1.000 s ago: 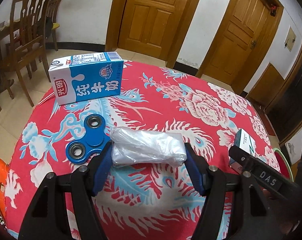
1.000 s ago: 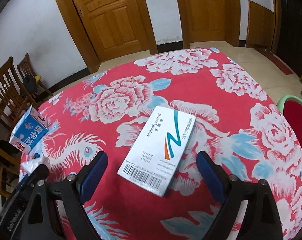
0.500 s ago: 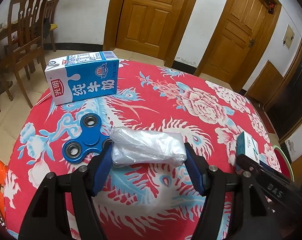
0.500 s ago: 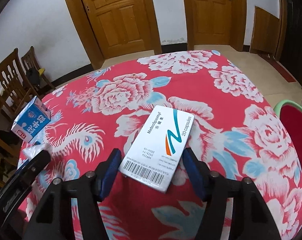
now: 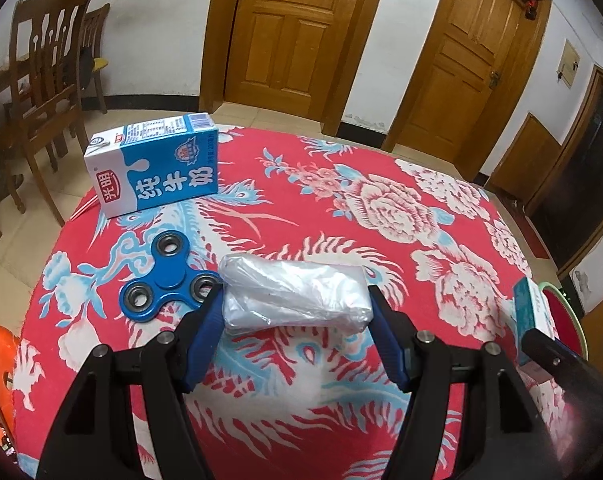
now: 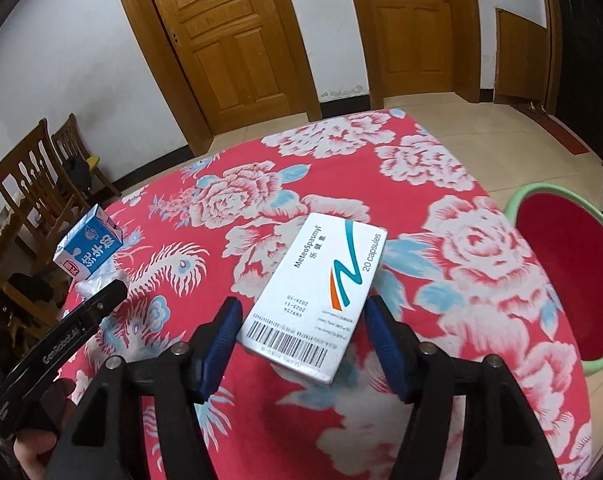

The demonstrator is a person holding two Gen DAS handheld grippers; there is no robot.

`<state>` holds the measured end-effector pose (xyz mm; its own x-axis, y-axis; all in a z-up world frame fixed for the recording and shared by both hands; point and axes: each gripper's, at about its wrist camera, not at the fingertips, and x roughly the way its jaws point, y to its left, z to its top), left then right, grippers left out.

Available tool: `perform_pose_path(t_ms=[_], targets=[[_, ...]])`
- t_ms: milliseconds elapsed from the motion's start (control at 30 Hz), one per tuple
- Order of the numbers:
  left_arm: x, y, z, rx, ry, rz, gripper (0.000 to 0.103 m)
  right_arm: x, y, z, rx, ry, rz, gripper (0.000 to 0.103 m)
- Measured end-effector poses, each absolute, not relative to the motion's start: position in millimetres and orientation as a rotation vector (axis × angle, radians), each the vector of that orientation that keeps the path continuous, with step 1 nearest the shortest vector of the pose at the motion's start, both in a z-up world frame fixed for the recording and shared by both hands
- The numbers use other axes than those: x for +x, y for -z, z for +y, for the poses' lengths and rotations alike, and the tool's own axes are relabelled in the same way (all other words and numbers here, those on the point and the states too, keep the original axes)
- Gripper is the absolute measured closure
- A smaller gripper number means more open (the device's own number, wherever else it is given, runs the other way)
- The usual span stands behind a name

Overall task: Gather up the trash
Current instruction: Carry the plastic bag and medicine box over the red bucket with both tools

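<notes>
A folded plastic bag is clamped in the left claw; a capsule box is gripped in the right claw, above the tabletop.

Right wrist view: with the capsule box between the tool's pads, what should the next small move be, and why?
Probably carry the capsule box sideways toward the red basin off the table's right edge. The right tool has just been closing, its pads now meet the box's long sides, and the near end seems raised off the floral cloth. Whether the basin is the bin is a guess.
</notes>
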<state>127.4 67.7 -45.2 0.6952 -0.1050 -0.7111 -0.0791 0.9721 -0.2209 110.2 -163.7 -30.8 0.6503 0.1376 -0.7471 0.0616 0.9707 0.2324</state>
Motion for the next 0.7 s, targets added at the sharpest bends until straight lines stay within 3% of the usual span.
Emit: perform_pose_path(t_ms=[700], targets=[[110,23,18,-0.194,0.104,0.801,0.034,66,12,-225,0.331,0.013,0.804,0.037]])
